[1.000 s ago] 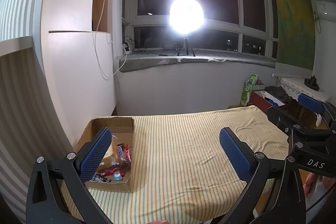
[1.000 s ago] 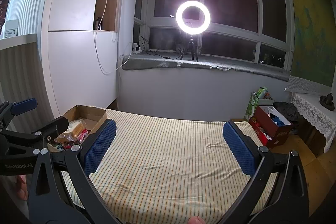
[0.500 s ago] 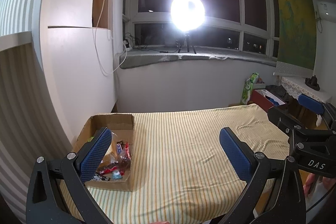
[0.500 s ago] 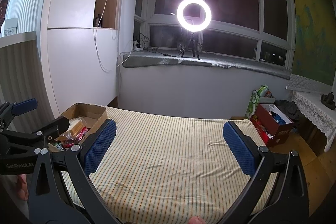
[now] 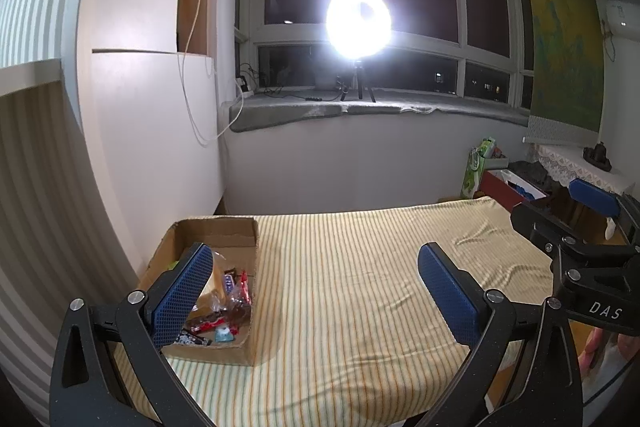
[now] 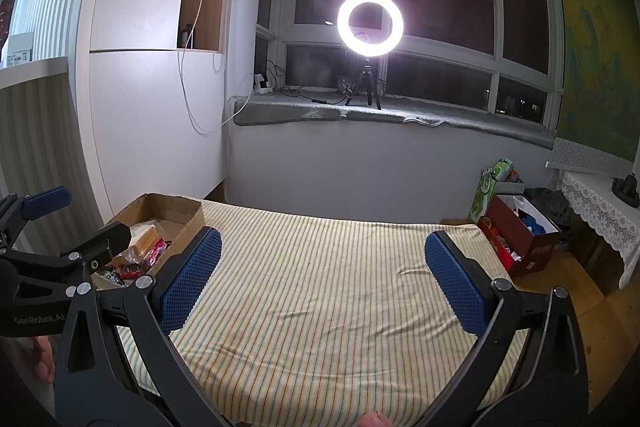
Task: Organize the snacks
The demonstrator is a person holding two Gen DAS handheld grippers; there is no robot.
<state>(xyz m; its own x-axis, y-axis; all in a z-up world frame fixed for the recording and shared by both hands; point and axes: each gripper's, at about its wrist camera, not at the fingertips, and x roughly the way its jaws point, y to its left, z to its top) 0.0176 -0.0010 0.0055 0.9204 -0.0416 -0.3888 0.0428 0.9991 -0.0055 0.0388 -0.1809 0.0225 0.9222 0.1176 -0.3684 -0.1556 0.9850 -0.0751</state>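
1. tools first: the left tool (image 5: 316, 287) is held with its blue pads spread wide, gripping nothing; the right tool (image 6: 320, 275) is likewise spread wide and empty. both hang above the striped tabletop (image 6: 320, 287).
2. snacks (image 5: 224, 303) lie piled in a cardboard box (image 5: 224, 227) at the tabletop's left edge. in the left wrist view the box sits behind the left tool's left pad; in the right wrist view it (image 6: 176, 211) is left of the right tool, past its left pad, with the left tool's body in front of it.
3. the left pad covers part of the pile, so its wrappers cannot all be told apart; a pale bread-like packet (image 6: 146, 237), red wrappers and a small blue one show.
4. print on the wrappers is too small to read. the right tool's body reads "das" (image 5: 604, 310) in the left wrist view; the left tool's body reads "genrobot.ai" (image 6: 38, 319) in the right wrist view.
5. farther out, a lit ring light (image 6: 370, 23) stands on the windowsill, glaring hard in the left wrist view.
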